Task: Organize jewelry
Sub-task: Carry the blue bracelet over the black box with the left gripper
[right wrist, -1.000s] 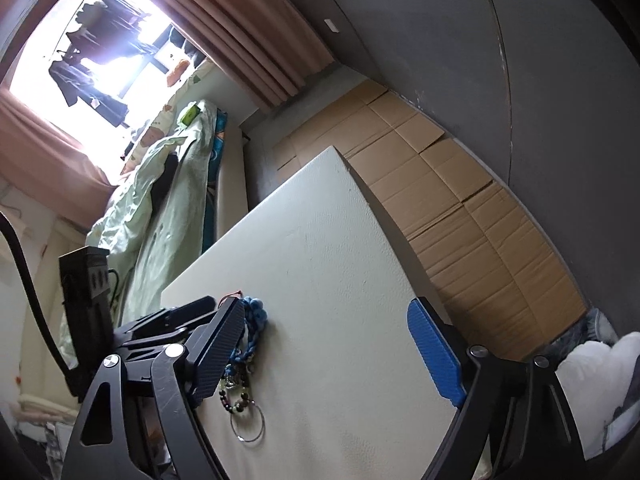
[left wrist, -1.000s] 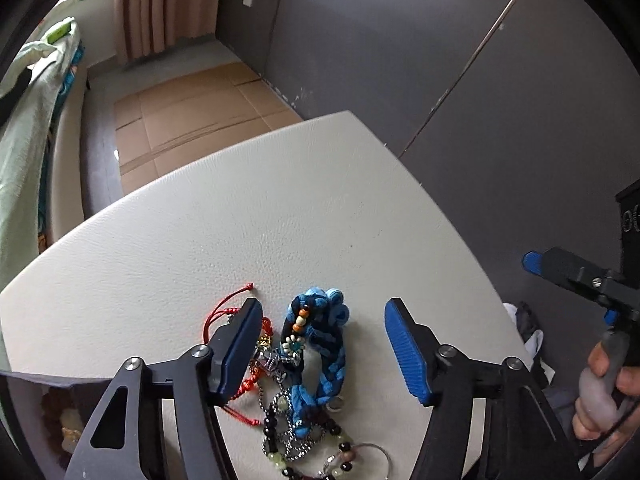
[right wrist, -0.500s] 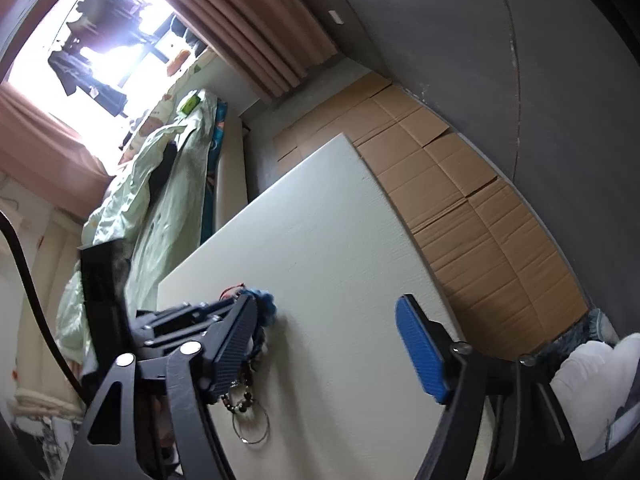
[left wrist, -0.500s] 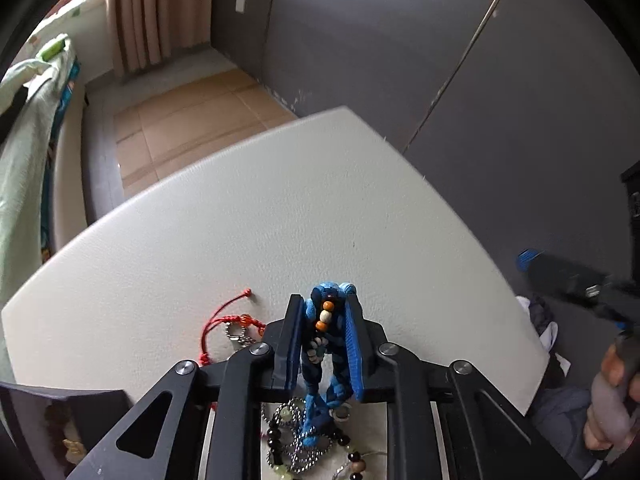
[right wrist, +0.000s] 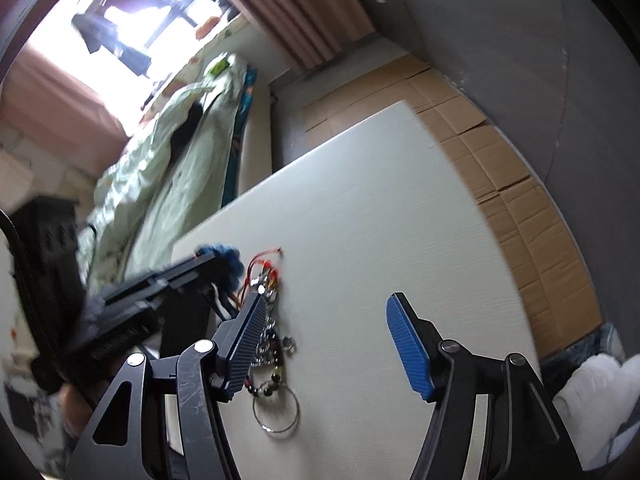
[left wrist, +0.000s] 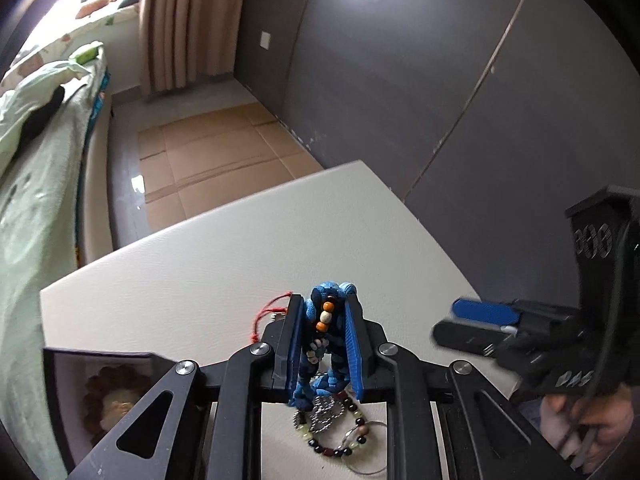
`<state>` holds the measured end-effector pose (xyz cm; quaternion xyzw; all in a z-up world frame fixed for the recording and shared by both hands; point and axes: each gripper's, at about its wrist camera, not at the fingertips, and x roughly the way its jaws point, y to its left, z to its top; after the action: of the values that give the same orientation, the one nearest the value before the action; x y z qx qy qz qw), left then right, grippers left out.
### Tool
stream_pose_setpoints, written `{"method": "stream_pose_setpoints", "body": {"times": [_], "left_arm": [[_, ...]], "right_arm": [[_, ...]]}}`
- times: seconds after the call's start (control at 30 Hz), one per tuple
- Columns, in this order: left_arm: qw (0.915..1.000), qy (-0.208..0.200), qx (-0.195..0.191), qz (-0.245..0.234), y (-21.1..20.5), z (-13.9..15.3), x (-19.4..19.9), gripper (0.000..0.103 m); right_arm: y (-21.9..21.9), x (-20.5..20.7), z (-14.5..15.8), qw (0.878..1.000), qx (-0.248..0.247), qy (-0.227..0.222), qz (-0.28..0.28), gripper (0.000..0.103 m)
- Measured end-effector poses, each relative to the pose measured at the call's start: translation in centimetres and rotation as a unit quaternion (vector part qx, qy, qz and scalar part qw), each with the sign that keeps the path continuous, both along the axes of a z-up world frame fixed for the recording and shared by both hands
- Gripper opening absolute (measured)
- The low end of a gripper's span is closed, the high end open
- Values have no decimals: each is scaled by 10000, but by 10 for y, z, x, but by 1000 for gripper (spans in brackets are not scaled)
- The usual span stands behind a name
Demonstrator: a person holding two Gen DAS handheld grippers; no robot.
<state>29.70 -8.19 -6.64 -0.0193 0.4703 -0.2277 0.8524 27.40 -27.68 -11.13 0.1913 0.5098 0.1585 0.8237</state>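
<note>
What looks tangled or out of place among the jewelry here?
The left tongs are shut on the blue braided bracelet, but a bead strand drapes over it, snagged; chain and bead bracelet lie heaped beneath.

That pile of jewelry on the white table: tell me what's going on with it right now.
A person is working with two handheld grippers. The left gripper is shut on the blue braided bracelet, holding it above the white table. The red cord bracelet, the bead strand and the metal ring lie on the table. The right gripper hangs open beside the pile, holding nothing. An open box sits at the left.
</note>
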Motion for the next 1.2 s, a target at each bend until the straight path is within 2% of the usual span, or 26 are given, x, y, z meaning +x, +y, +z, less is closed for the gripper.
{"method": "stream_pose_setpoints", "body": {"times": [0.1,0.23,0.4,0.57,0.63,0.8,1.07,1.13,1.2], "left_arm": [[9998,-42,-99,151,14,6,-3,20],[9987,-56,-287,406,36,11,-11,20],[9963,-105,-459,722,66,19,-20,20],[9935,-260,-519,984,97,29,-32,20],[9923,-285,-537,1076,107,31,-35,20],[9903,-321,-547,1235,129,31,-43,20],[9876,-280,-658,1398,149,31,-47,20],[9871,-293,-680,1416,151,32,-47,20],[9870,-302,-698,1417,152,33,-47,20]], "right_arm": [[17,1,-3,9994,-167,40,307,50],[37,0,-6,9965,-498,46,666,44],[60,-5,-7,9864,-1094,-132,1223,43],[79,-13,-11,9586,-2114,-483,1846,43],[82,-17,-15,9489,-2335,-544,2052,43],[86,-21,-24,9330,-2611,-542,2418,43],[98,-23,-30,9208,-2765,-578,2688,41],[99,-22,-29,9229,-2642,-630,2729,34],[101,-23,-29,9250,-2560,-658,2728,32]]}}
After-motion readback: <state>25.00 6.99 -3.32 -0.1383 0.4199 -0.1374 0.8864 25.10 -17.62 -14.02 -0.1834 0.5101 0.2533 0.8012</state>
